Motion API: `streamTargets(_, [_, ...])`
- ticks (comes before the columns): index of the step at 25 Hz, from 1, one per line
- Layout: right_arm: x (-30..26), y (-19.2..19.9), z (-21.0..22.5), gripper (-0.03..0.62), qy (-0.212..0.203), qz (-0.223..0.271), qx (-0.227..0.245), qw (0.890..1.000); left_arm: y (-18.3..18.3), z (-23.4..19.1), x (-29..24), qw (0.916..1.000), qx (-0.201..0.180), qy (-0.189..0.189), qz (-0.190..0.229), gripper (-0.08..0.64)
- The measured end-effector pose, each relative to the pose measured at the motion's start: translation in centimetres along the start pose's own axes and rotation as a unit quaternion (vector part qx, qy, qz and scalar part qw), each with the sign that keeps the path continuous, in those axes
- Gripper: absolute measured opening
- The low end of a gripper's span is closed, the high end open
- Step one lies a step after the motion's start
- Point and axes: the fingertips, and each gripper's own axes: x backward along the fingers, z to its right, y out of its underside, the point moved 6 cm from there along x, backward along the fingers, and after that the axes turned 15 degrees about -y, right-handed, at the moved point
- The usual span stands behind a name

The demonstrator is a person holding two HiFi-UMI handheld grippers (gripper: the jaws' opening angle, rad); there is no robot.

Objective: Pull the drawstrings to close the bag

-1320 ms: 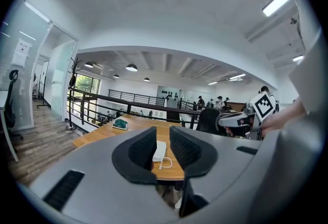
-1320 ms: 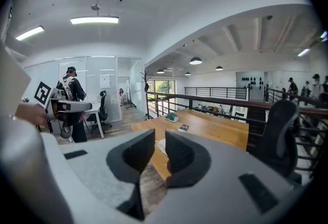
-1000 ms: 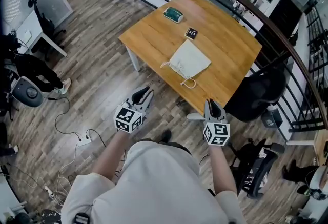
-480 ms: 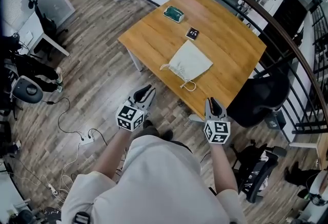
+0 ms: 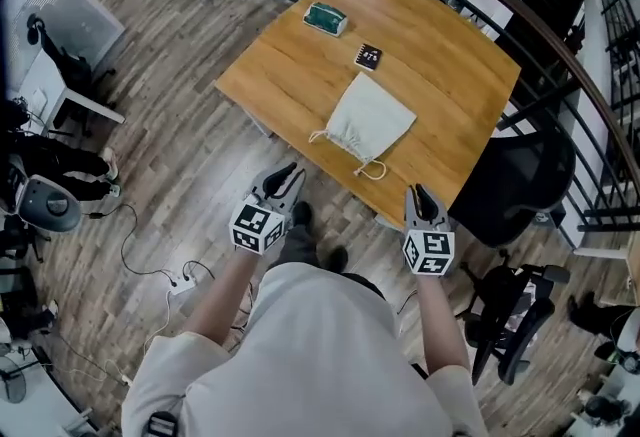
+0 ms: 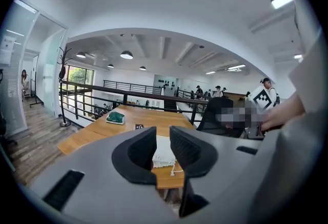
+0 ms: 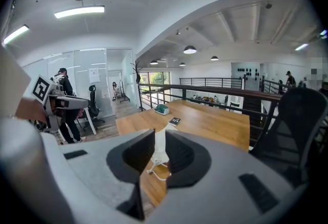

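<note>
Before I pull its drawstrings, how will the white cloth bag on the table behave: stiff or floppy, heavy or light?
Probably floppy: the bag lies flat and wrinkled at its gathered mouth. Likely light, since it looks nearly empty, so it may slide on the smooth wooden table when pulled. The drawstrings look thin and limp.

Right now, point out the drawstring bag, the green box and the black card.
drawstring bag (image 5: 372, 118), head view, middle of the cloth
green box (image 5: 325, 17), head view, its top
black card (image 5: 369, 55), head view, its centre
</note>
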Motion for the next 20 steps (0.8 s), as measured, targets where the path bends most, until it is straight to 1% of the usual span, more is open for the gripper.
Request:
streamTargets(4, [-2.1, 0.4, 0.5, 0.048, 0.022, -0.014, -0.02, 0.999, 0.9, -2.0, -2.9, 0.9995, -0.009, 0.022, -0.022, 0.075])
streamTargets(10, [-5.2, 1.5, 0.8, 0.049, 0.047, -0.042, -0.041, 0.997, 2.6, -5.0, -7.0, 0.9961, -0.039, 0.056, -0.055, 0.075])
streamTargets(20, [-10.0, 5.4, 2.4, 0.049, 0.082, -0.087, -0.068, 0.99, 5.8, -7.9, -13.7, 0.9852, -0.077, 0.12, -0.095, 0.075])
